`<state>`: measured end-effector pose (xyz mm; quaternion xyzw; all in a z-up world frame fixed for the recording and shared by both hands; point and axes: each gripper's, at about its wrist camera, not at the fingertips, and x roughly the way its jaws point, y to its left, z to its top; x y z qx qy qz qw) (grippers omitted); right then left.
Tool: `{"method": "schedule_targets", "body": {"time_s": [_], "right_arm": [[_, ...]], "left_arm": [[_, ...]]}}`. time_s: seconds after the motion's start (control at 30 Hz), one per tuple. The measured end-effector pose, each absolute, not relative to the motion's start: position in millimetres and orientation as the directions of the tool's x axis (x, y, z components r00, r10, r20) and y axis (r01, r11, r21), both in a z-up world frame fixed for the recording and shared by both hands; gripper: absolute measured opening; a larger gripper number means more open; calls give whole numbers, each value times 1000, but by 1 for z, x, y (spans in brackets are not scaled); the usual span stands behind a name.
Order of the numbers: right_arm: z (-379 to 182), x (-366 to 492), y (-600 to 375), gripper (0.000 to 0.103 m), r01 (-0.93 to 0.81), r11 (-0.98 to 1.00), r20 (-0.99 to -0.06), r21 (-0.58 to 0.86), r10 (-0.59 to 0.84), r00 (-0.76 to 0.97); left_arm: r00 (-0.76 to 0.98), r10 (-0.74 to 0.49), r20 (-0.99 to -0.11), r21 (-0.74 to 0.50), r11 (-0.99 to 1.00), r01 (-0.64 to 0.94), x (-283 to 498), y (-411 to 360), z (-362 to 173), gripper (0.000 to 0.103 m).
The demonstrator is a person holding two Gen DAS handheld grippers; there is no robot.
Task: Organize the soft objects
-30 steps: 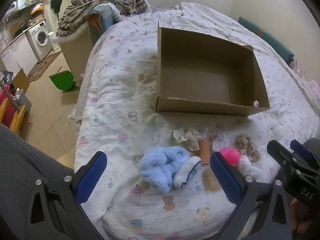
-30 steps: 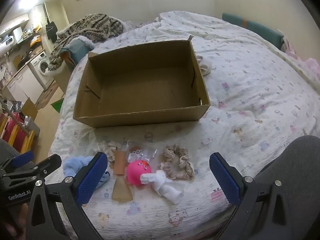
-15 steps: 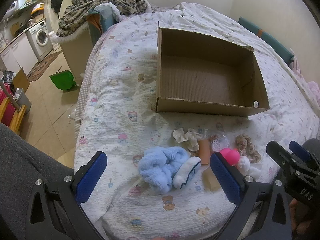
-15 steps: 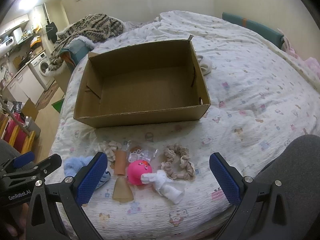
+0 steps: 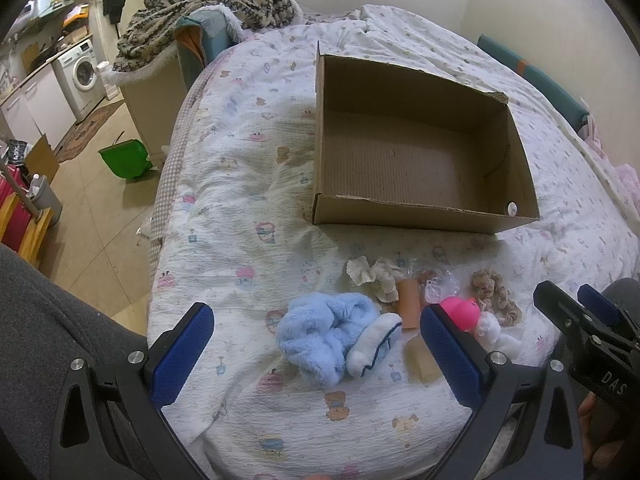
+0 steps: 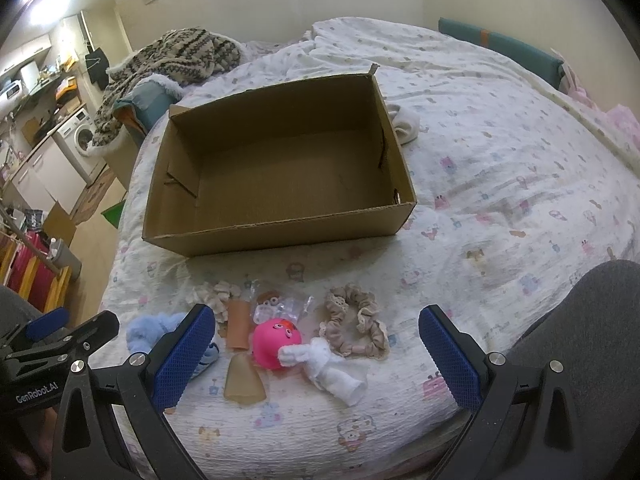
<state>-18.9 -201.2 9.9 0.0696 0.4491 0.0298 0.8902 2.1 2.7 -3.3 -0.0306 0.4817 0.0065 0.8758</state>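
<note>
An empty cardboard box [image 5: 420, 216] [image 6: 280, 236] sits on the bed. In front of it lie a fluffy blue item [image 5: 324, 332] [image 6: 148, 330], a white sock with a dark stripe [image 5: 374, 346], a cream scrunchie [image 5: 374, 274] [image 6: 216, 294], a pink ball toy [image 5: 460, 312] [image 6: 276, 342], a small white sock [image 6: 328, 366], a beige scrunchie [image 5: 494, 292] [image 6: 356, 326], a clear plastic packet [image 6: 280, 306] and tan pieces [image 6: 242, 378]. My left gripper [image 5: 316, 354] is open above the blue item. My right gripper [image 6: 316, 354] is open above the pink ball and white sock.
The bed has a white patterned quilt [image 6: 500, 168]. A white sock [image 6: 406, 126] lies behind the box. A patterned blanket pile [image 5: 208, 4] sits at the far left corner. A green bin [image 5: 126, 158] and washing machine [image 5: 82, 72] stand on the floor to the left.
Both grippers stay open and nearly still; the views shift only slightly. Nothing on the bed has moved.
</note>
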Motion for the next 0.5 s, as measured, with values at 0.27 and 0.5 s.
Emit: {"method": "schedule_targets", "body": {"time_s": [0.27, 0.5], "right_arm": [[10, -18, -203, 103, 16, 988, -796, 152, 113, 595], [9, -17, -204, 103, 20, 988, -798, 152, 110, 593]], "left_arm": [[536, -18, -844, -48, 998, -42, 2, 3, -3, 103], [536, -18, -844, -47, 998, -41, 2, 3, -3, 103]]}}
